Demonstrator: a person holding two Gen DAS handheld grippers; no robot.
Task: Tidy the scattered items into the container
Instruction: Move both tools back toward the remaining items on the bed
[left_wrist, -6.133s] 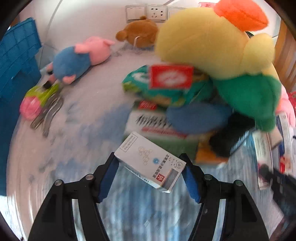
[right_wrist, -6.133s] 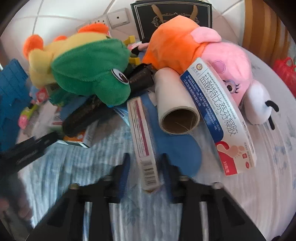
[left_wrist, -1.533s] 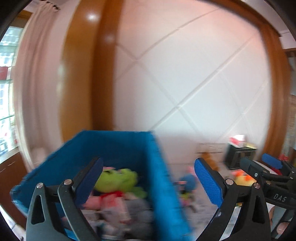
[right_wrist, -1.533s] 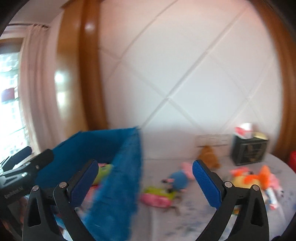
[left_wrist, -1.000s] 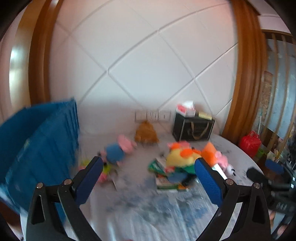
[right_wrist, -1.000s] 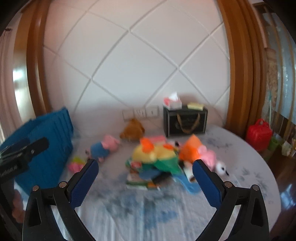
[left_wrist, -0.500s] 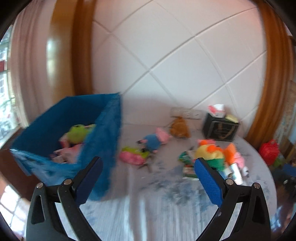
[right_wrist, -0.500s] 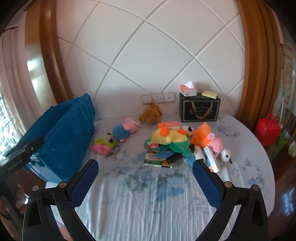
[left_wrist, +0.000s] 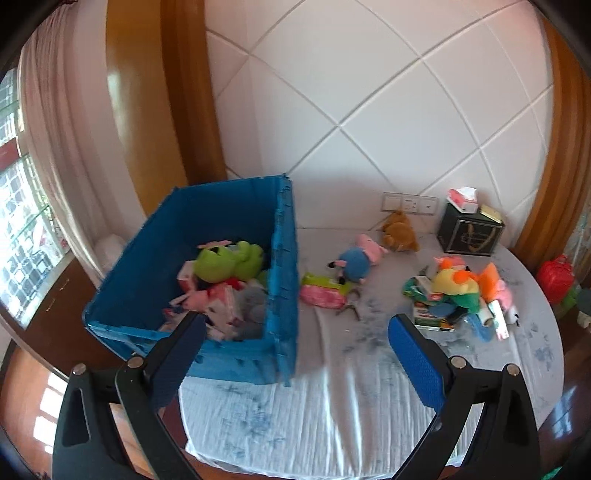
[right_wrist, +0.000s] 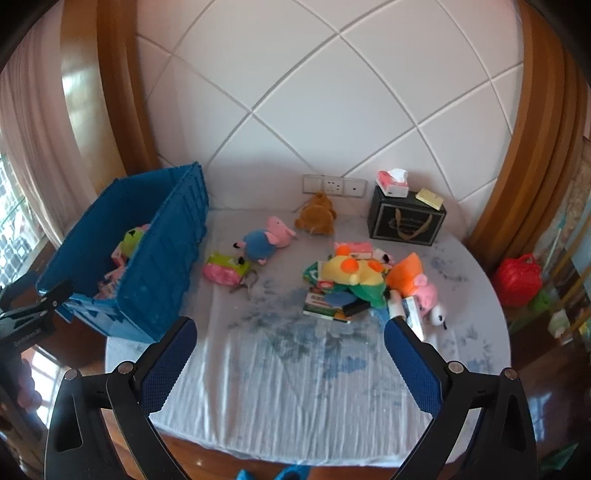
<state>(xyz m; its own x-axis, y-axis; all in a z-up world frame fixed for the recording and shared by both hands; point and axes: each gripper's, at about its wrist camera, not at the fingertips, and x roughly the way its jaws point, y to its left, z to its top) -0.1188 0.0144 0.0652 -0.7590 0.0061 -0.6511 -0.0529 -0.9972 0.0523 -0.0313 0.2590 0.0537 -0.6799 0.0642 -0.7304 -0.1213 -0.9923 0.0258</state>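
Both boxes now dropped in the blue crate, the left gripper and right gripper hang released, empty, facing the remaining toy pile.

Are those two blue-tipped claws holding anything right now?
No. The left gripper and the right gripper are both wide open and hold nothing, above the table.
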